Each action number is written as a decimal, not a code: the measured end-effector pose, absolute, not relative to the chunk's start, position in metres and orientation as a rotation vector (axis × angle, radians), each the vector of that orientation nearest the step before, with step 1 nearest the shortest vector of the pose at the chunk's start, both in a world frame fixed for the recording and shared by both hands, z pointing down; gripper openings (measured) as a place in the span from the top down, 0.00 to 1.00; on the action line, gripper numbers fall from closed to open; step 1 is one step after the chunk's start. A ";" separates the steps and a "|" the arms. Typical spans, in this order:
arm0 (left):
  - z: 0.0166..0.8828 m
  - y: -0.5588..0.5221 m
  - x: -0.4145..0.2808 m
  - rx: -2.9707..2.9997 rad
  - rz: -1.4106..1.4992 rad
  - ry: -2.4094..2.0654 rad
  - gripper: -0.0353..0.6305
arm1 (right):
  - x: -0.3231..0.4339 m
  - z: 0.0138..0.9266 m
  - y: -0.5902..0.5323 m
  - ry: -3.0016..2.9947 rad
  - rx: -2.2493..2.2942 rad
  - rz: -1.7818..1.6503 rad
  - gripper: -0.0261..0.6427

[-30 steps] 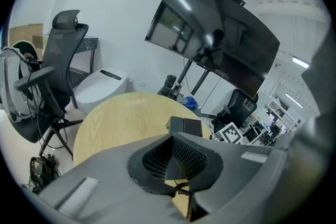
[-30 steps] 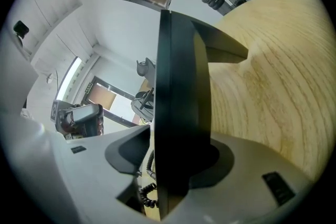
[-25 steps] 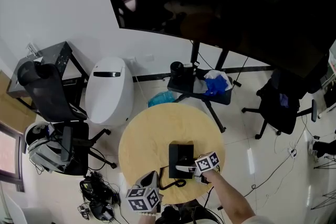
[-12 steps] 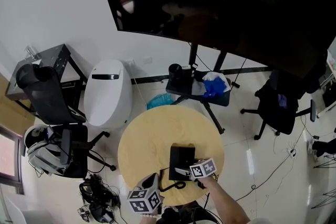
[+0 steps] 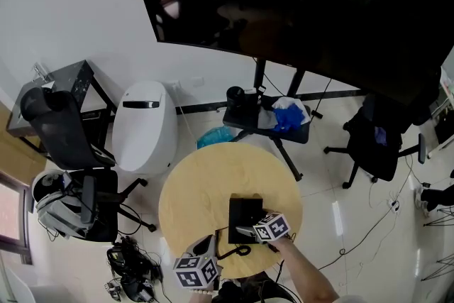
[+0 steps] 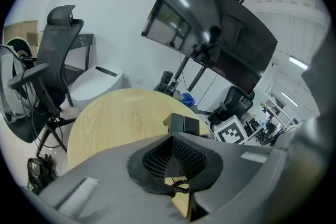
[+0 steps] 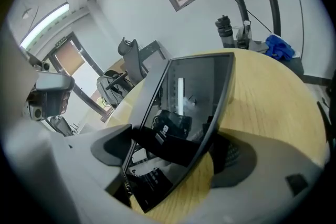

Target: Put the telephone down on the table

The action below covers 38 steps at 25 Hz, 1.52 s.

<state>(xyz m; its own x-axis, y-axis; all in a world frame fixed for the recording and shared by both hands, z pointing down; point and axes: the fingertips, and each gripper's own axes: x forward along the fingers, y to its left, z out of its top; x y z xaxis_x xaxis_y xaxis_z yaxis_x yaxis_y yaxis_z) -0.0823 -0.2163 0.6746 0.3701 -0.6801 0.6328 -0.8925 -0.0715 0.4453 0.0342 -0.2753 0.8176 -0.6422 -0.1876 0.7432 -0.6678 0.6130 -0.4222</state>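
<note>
- Two hand-held grippers work at a round wooden surface [image 5: 206,181]; the right hand-held gripper [image 5: 246,230] has just been opening its jaws, which now stand wide, with the black telephone [image 5: 245,211] between them but unpinched.
- The telephone rests on the surface (probably set down; only backing off remains).
- The left hand-held gripper [image 5: 206,245] has its jaws together and empty, beside the coiled cord [image 5: 237,250].
- The telephone sits near the surface's near rim; bare wood lies beyond it.

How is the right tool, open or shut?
Open. The right tool has just been opening; its jaws stand wide, the phone between them on the table.
</note>
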 end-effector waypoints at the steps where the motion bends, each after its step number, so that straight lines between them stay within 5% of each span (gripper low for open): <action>1: 0.675 -0.216 -0.082 1.817 0.329 -1.375 0.96 | 0.034 0.818 -0.276 -2.173 0.662 0.929 0.26; 22: 0.661 -0.203 -0.092 1.933 0.334 -1.356 0.96 | 0.093 0.741 -0.252 -2.208 1.087 0.966 0.26; 30: 0.651 -0.175 -0.079 1.991 0.281 -1.302 0.96 | 0.120 0.675 -0.205 -2.277 1.433 1.047 0.52; 38: 0.634 -0.149 -0.056 2.036 0.288 -1.326 0.96 | 0.137 0.635 -0.141 -2.302 1.610 0.997 0.93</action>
<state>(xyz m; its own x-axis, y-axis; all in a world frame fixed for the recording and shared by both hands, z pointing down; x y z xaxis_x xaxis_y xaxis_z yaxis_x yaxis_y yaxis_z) -0.0561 -0.1485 0.6337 0.4560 -0.7221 0.5203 -0.8728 -0.2485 0.4200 0.1373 -0.1413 0.6354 -0.4075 -0.7755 0.4823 -0.8822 0.1979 -0.4273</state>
